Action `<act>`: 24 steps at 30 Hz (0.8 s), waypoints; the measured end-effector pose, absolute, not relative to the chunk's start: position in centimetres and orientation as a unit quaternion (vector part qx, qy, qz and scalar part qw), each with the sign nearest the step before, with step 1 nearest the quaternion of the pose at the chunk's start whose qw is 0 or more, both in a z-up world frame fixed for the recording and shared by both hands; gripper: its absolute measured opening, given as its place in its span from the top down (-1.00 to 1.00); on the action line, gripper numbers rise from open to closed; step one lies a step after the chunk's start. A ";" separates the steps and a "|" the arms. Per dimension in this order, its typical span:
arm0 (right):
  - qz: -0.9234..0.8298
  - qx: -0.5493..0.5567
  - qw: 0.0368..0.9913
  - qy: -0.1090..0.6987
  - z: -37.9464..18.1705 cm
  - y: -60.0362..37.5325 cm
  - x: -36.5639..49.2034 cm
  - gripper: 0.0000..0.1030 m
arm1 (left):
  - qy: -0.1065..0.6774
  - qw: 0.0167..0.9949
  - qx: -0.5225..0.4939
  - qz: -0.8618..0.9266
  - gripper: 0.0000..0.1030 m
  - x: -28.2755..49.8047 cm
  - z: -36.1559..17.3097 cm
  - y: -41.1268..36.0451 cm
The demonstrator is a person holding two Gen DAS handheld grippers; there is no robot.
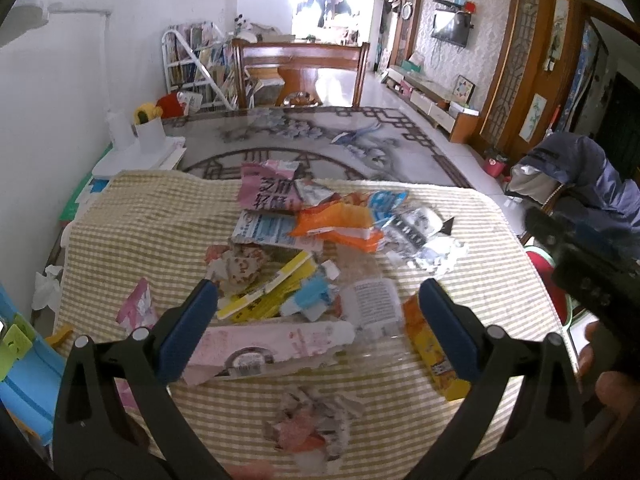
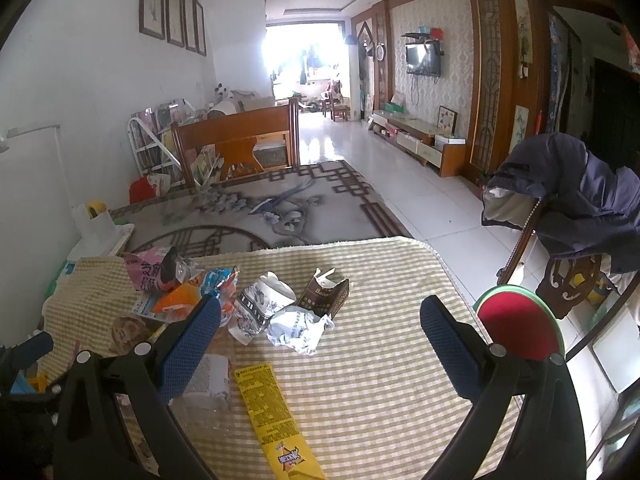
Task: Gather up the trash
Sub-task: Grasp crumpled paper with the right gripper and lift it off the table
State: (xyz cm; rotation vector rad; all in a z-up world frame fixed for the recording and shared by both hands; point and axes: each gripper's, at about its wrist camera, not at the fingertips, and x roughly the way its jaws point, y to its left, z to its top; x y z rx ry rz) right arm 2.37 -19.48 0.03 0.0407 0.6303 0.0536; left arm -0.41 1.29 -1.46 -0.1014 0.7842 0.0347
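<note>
Table under a yellow checked cloth [image 1: 132, 240], glass top [image 1: 280, 136] bare beyond. Strewn on the cloth: pink wrapper [image 1: 268, 192], orange packet [image 1: 336, 224], clear bottle [image 1: 372, 312], yellow wrapper [image 2: 276, 412], brown carton [image 2: 328, 292].

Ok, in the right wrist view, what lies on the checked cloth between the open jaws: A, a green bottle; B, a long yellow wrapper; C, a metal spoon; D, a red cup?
B: a long yellow wrapper lies flat on the checked cloth, between the right gripper's open jaws.
</note>
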 end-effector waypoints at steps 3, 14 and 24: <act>0.026 0.020 0.948 0.318 -0.2 -19.7 2.5 -0.86 | 0.398 0.914 -0.066 0.045 -0.92 0.0 -2.5 4.3; 0.035 0.020 0.937 0.346 -1.3 -19.7 3.0 -0.87 | 0.479 0.860 -0.087 0.153 -0.78 -1.0 -7.9 13.7; 0.044 0.023 0.929 0.366 -2.2 -19.5 3.4 -0.86 | 0.524 0.829 -0.108 0.160 -0.05 -1.5 -11.4 16.0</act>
